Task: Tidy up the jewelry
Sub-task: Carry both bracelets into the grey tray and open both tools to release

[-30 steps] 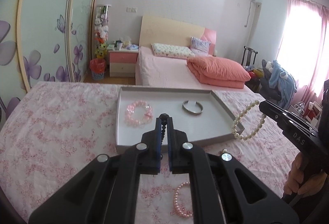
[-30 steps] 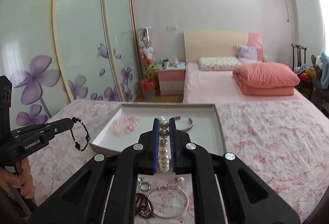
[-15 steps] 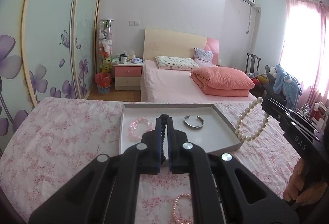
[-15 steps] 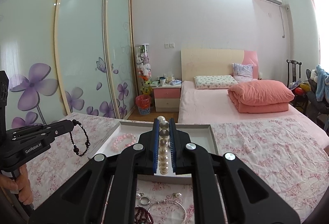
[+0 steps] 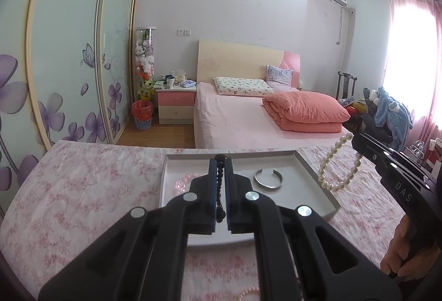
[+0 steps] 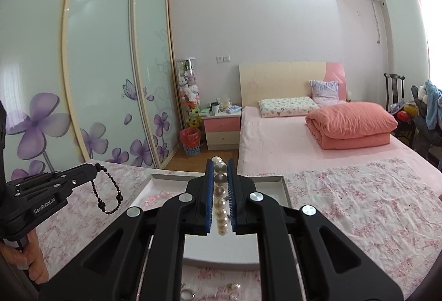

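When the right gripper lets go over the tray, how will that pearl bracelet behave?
Probably floppy: the pearl bracelet hangs as a slack loop from the right gripper. Its round beads look smooth, so it may slide or spread a little on the tray rather than land neatly.

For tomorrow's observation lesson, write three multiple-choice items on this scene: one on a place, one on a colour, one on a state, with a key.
1. Where does the silver bangle lie?
A. in the tray
B. on the pillow
C. on the floor

2. What colour are the beads held by the left tongs?
A. white
B. black
C. green

3. The right tongs are:
A. wide open
B. empty
C. shut on the pearl bracelet

Key: 1 A, it rests on the tray floor; 2 B, the black bead bracelet dangles dark; 3 C, pearls sit clamped between the pads.
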